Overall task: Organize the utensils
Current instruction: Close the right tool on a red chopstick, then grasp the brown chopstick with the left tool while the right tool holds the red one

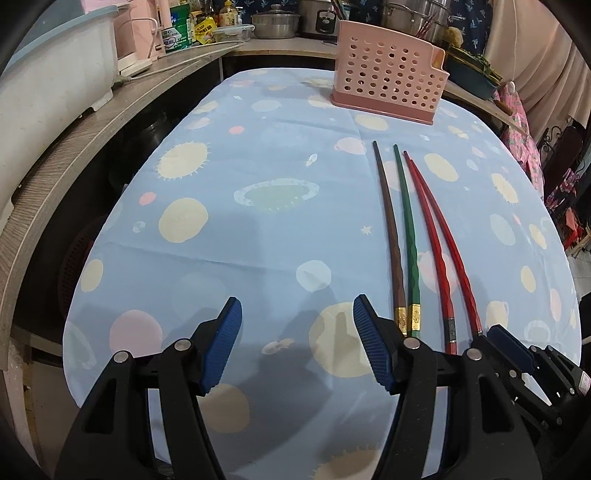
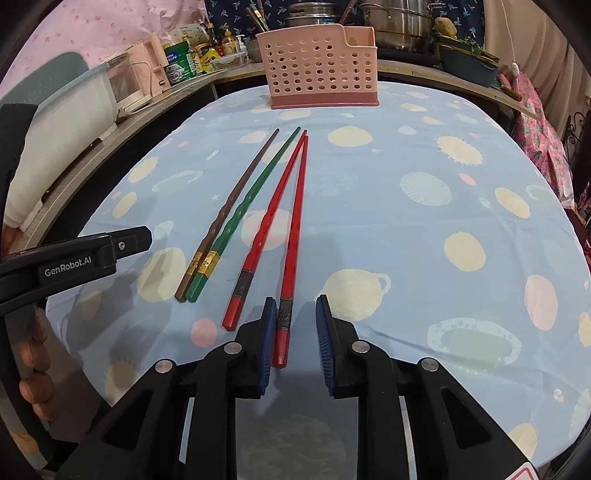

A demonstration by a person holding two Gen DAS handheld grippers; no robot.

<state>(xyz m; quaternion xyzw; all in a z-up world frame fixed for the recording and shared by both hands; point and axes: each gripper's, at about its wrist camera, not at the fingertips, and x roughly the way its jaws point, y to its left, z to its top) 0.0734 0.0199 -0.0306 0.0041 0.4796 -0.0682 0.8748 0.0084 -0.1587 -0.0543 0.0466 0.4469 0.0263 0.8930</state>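
Several chopsticks lie side by side on the table: a brown one (image 2: 236, 195), a green one (image 2: 255, 199) and two red ones (image 2: 269, 218) (image 2: 295, 221). They also show in the left wrist view: brown (image 1: 388, 225), green (image 1: 408, 229), red (image 1: 432, 229). A pink perforated utensil holder (image 2: 317, 70) (image 1: 388, 81) stands upright at the far end. My right gripper (image 2: 293, 306) is open, its jaws on either side of the thick end of the right red chopstick. My left gripper (image 1: 295, 310) is open and empty, left of the chopsticks.
The table has a blue cloth with planets (image 2: 424, 229). A wooden counter (image 1: 92, 122) curves along the left and back with a white appliance (image 1: 48, 74), bottles and pots (image 2: 317, 13). The left gripper's body (image 2: 74, 258) shows at the left of the right wrist view.
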